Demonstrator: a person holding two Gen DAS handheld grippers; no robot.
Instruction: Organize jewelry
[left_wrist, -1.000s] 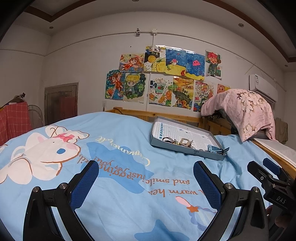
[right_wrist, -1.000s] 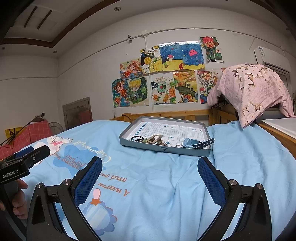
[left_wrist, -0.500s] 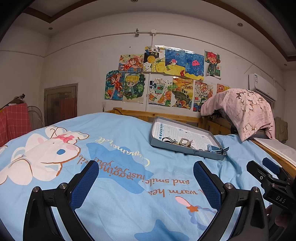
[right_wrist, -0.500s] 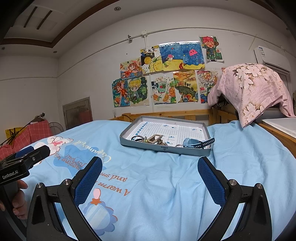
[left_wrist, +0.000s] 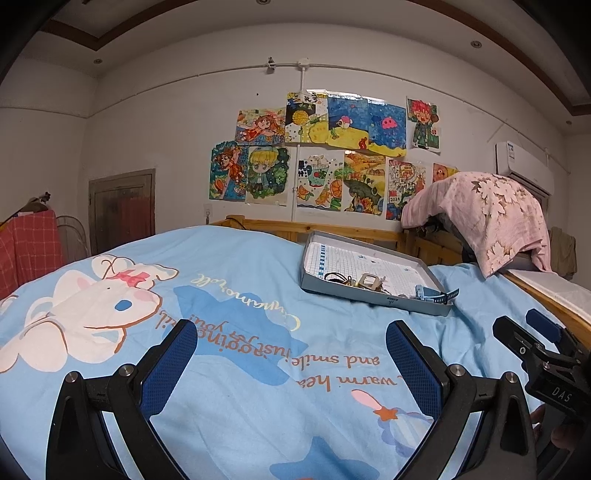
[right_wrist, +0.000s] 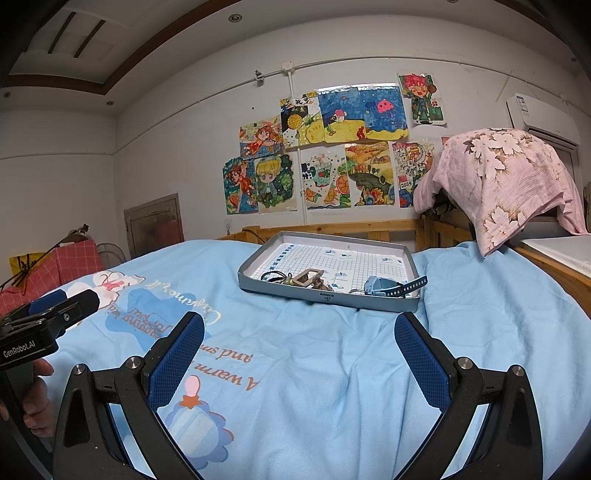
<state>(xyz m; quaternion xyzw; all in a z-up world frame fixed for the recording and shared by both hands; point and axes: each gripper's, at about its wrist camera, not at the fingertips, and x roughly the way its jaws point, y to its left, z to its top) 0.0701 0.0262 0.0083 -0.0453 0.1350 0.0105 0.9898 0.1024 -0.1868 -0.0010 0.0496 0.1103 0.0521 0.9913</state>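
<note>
Both grippers hang low over the bed, each with its blue-padded fingers spread wide and nothing between them: the left gripper (left_wrist: 291, 354) points across the pale blue cartoon duvet (left_wrist: 229, 295), and the right gripper (right_wrist: 299, 347) does the same from a little further over. The grey tray (right_wrist: 255, 284) lies flat on the duvet well ahead of both, at about 1 o'clock from the left gripper and near 12 o'clock from the right one, close to the wooden bed rail (right_wrist: 332, 227). Its floor is lined with squared paper, and the jewelry is bunched along the near edge: a coil of dark cord (right_wrist: 272, 276) at the left end, a beige rectangular buckle piece (right_wrist: 309, 277) just beside it with some small bits I cannot make out, and a blue watch (right_wrist: 384, 286) toward the right corner, its perforated strap poking out over the rim. On the wall behind hang bright children's drawings (right_wrist: 332, 155); a pink flowered cloth (right_wrist: 506, 177) is draped over something at 2 o'clock, under a white air conditioner (right_wrist: 543, 116). From the left gripper's camera the right one shows at the 4 o'clock edge, marked DAS
</note>
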